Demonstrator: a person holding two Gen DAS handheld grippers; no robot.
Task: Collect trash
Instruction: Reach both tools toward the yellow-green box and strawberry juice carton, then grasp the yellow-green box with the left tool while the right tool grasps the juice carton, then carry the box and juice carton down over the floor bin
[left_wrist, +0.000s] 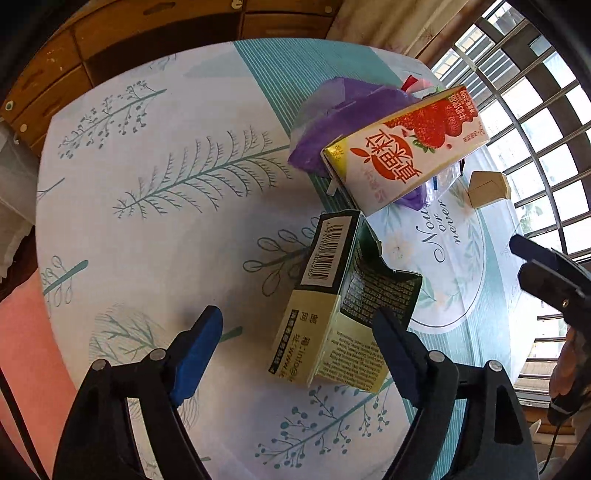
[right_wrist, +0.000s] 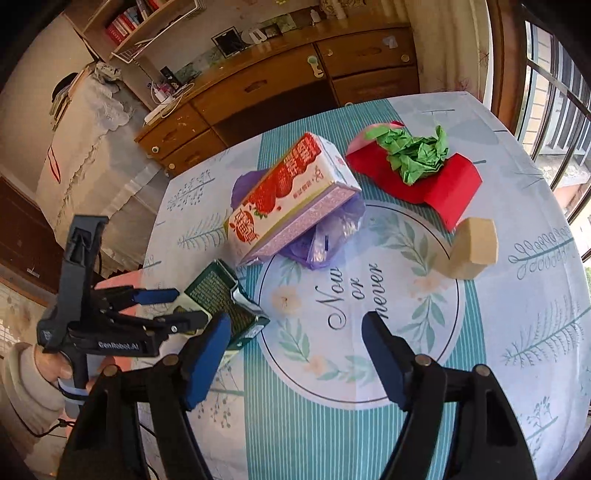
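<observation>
Worktop (right_wrist: 517, 332) scene: left hand-held gripper (left_wrist: 297, 341) spread wide around a torn green carton (left_wrist: 343, 302) at lower centre; right hand-held gripper (right_wrist: 295, 343) wide, empty. Strawberry milk carton (right_wrist: 291, 195) rests on purple bag (right_wrist: 325, 236), centre.

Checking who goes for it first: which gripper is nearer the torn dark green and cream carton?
Left. The left gripper has its open fingers right at the torn dark green and cream carton; the right gripper, also open, hangs beside it over the tablecloth's round emblem.
</observation>
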